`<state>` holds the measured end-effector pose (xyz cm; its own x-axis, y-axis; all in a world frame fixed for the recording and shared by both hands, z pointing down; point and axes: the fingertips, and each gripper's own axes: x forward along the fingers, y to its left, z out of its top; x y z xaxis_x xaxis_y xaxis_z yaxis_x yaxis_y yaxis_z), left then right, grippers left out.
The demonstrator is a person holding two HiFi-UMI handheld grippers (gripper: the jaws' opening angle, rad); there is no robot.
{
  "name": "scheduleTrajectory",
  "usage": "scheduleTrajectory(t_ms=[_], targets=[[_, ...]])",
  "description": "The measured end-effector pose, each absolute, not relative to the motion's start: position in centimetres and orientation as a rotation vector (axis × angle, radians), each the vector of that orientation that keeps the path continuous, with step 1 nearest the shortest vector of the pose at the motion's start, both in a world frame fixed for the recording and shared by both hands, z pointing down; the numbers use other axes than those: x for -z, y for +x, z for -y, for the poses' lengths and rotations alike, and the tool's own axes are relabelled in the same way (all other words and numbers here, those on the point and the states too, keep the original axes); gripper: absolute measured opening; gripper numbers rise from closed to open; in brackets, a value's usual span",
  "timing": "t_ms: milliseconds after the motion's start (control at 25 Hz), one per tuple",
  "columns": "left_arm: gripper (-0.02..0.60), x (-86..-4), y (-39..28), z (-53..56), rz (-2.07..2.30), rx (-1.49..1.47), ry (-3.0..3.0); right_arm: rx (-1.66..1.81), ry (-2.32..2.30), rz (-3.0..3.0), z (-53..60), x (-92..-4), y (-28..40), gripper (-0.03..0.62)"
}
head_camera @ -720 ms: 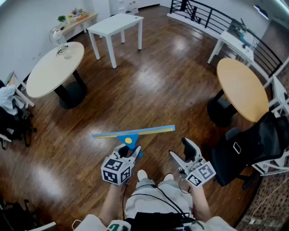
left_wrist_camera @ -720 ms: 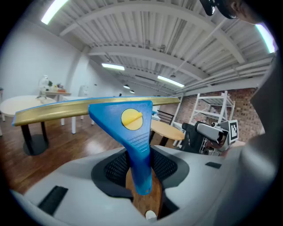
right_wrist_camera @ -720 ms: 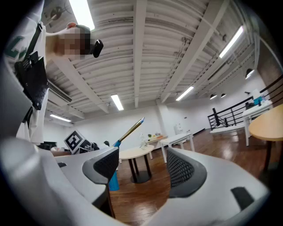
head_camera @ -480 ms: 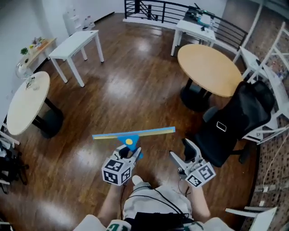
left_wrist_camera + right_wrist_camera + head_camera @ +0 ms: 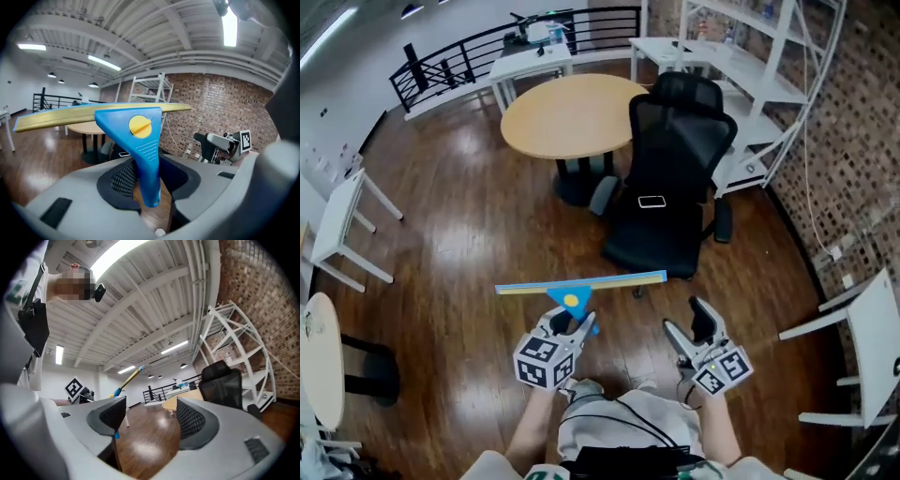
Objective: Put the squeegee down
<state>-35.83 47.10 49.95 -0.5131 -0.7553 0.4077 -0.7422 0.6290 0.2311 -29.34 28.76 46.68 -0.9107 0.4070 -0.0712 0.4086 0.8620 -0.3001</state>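
Blue plastic squeegee (image 5: 572,298), with a yellow strip along its blade, is at lower centre of the head view. It is held in the air over the wooden floor (image 5: 469,216) and rests on no table.

Left tool (image 5: 572,325): in the left gripper view the jaws are clamped on the lower end of the squeegee (image 5: 140,140) handle. The handle stands nearly upright between them, blade uppermost. The blade runs roughly level across the frame, its left tip fading into the dark lens border. The handle itself covers the pad contact on the right-hand jaw. In the head view the tool body covers the bottom of the handle.

Right tool (image 5: 686,319): lower right of the head view, well apart from the squeegee. In the right gripper view its jaws (image 5: 150,416) stand wide apart with only floor showing in the gap. There the squeegee (image 5: 129,378) appears edge-on as a thin yellow line, upper left of centre. Its lower part is hidden behind the left-hand jaw.

Surroundings, head view:
- A round table (image 5: 572,112) is at upper centre.
- A black office chair (image 5: 670,178) is just beside the round table.
- A small flat object (image 5: 652,201) lies on the chair seat, too small to identify.
- A white table (image 5: 342,220) is cut off by the left edge.
- The person's forearms are cut off by the bottom edge.
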Motion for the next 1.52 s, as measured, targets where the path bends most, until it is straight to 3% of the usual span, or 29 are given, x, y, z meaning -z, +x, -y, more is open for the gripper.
scheduleTrajectory(t_ms=[360,800,1520], targets=[[0.126,-52.6,-26.1,-22.4,1.999,-0.13,1.665,0.436,-0.103,-3.025,-7.4,-48.1,-13.2,0.345],[0.126,-53.5,-14.8,0.6,1.475,-0.359,2.118,0.521,-0.892,-2.813,5.0,-50.6,3.5,0.345],[0.126,-55.6,-4.9,30.4,0.965,-0.465,2.413,0.445,-1.451,-2.556,28.7,-49.7,12.5,0.344]])
